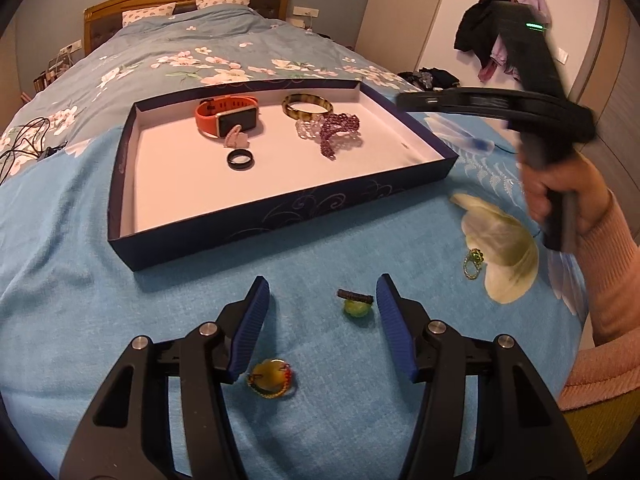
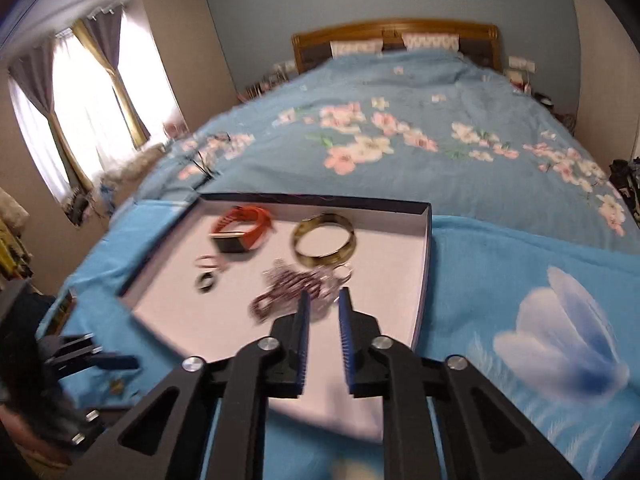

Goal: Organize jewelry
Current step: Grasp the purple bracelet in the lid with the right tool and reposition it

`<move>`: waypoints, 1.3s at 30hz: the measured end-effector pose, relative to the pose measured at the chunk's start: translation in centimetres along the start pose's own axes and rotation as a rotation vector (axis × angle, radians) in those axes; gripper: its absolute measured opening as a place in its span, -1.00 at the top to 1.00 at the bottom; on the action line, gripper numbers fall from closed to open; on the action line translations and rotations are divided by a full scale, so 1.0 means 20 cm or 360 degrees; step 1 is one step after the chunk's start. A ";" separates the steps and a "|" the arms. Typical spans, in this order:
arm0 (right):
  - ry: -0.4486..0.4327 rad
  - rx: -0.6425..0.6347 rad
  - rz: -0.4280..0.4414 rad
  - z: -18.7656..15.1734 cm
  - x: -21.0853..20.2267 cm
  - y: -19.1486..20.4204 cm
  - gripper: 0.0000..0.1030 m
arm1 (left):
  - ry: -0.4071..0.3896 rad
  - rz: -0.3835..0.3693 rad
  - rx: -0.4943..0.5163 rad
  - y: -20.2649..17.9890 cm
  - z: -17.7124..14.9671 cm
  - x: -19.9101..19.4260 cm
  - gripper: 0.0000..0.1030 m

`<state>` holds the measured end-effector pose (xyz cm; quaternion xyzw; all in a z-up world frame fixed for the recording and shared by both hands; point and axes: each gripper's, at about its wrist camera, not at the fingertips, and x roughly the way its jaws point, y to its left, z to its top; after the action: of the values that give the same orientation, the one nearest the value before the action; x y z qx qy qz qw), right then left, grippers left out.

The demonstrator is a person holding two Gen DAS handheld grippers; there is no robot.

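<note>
While the left gripper (image 1: pixel 322 300) hung with jaws spread over the blue bedspread (image 1: pixel 80 280), a green bead charm (image 1: pixel 357 307) lay between its fingers untouched, probably lined up as the next pick. A yellow pendant (image 1: pixel 270 378) lay nearer the camera and a green beaded ring (image 1: pixel 473 263) off to the right. The right gripper (image 2: pixel 324 300) hung over the navy box lid (image 1: pixel 256 216), jaws narrowed but not touching, nothing visibly pinched. Sorted inside it were the orange smartwatch (image 1: pixel 228 116), tortoiseshell bangle (image 1: pixel 307 105), purple bead strand (image 1: pixel 336 136) and black ring (image 1: pixel 240 159)
</note>
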<state>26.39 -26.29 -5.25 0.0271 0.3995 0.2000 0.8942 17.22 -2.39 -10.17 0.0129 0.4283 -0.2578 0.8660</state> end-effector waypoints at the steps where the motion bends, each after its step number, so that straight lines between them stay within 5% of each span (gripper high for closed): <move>1: 0.0027 0.0002 -0.0021 0.02 0.06 -0.01 0.81 | 0.0000 -0.0001 -0.0008 0.01 0.00 0.00 -0.06; 7: 0.0191 -0.0112 -0.0003 0.01 0.21 0.04 0.85 | 0.0000 -0.0013 -0.0052 0.05 -0.01 0.00 -0.06; 15: 0.0139 -0.0043 -0.0014 0.08 0.18 -0.05 0.84 | -0.0002 -0.0035 -0.0055 0.05 -0.01 0.00 -0.06; 29: 0.0295 -0.0186 -0.0097 0.16 0.36 -0.04 0.78 | -0.0005 -0.0050 -0.0069 0.06 0.00 0.01 -0.06; 32: 0.0308 -0.0281 -0.0127 0.15 0.36 0.01 1.00 | -0.0005 -0.0047 -0.0068 0.06 0.00 0.01 -0.06; 39: 0.0288 -0.0198 -0.0119 0.14 0.33 -0.05 1.00 | -0.0008 -0.0046 -0.0070 0.06 -0.01 0.01 -0.07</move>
<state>32.69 -24.37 -8.24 -0.0615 0.4663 0.1925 0.8612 17.77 -1.34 -10.61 -0.0131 0.4317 -0.2610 0.8633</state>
